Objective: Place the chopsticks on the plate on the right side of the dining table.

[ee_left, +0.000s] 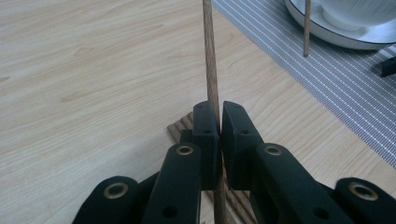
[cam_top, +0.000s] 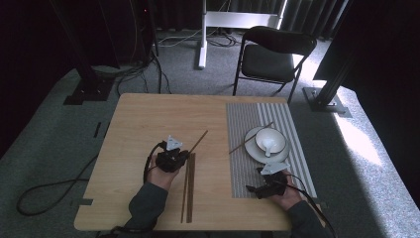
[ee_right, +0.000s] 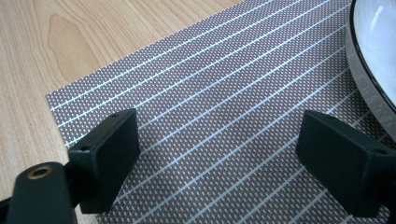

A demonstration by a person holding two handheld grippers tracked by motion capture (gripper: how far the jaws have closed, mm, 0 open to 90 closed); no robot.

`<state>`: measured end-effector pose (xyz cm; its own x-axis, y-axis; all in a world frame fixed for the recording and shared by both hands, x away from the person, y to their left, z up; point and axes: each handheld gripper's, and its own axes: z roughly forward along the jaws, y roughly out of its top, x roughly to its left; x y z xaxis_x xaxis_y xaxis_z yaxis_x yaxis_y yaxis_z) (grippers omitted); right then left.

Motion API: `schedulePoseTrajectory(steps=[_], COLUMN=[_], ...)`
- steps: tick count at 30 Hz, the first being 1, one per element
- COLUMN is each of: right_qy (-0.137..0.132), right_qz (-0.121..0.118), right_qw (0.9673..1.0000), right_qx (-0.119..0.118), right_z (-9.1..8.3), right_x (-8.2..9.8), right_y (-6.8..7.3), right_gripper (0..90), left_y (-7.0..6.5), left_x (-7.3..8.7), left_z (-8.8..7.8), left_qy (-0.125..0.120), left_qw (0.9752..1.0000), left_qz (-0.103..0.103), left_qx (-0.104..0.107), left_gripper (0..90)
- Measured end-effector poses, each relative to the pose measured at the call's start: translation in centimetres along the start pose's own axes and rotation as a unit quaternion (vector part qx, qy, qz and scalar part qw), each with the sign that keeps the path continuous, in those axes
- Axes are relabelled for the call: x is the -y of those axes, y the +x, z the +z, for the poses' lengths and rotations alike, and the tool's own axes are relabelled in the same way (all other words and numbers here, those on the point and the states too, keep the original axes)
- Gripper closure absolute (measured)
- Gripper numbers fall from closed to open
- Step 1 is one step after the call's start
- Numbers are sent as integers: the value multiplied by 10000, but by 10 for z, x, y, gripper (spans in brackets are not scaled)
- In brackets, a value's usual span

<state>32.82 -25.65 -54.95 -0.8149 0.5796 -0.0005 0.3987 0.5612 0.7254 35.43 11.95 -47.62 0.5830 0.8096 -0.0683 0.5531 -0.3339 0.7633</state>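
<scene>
Forearms in dark sleeves enter from the bottom edge of the high view, one hand on each tool. Right gripper [cam_top: 253, 189] sits low over the near part of the striped grey placemat [cam_top: 247, 163], pointing left, jaws spread wide with nothing between them; in the right gripper view both black jaws hang above the mat weave and the plate rim curves in at upper right. Left gripper [cam_top: 184, 157] is over the wooden table [cam_top: 143, 119], just left of a bundle of dark chopsticks [cam_top: 188, 191] lying lengthwise on the wood. Its jaws are clamped tight on a single chopstick [ee_left: 210, 60], which runs up between the pads [ee_left: 205, 126] and away toward the mat; in the high view that stick angles up-right from the tool, its far tip raised toward the mat edge. Beyond, on the mat: white plate [cam_top: 252, 148] carrying a white bowl [cam_top: 275, 136] with a white spoon [cam_top: 268, 147] inside. Another chopstick [cam_top: 250, 138] leans across the plate's left rim, near end down on the mat. Farther back, a black folding chair [cam_top: 272, 52] on the carpet.
</scene>
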Motion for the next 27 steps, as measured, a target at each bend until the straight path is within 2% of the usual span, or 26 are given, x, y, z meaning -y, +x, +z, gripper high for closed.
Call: schedulePoseTrajectory(steps=[11, 27], right_qy=[-1, -10], right_qz=[-11, -29], right_qw=[10000, 10000], right_qx=[2, 5], right_z=[0, 0], right_x=[0, 0], right_y=[0, 0], right_gripper=[125, 125], left_y=[-6, -16], left_x=[-9, -24], left_z=[6, 10], left_qy=[-48, -108], left_qw=[9999, 9995], left_qz=[68, 272], left_qx=[64, 129], left_gripper=[846, 846])
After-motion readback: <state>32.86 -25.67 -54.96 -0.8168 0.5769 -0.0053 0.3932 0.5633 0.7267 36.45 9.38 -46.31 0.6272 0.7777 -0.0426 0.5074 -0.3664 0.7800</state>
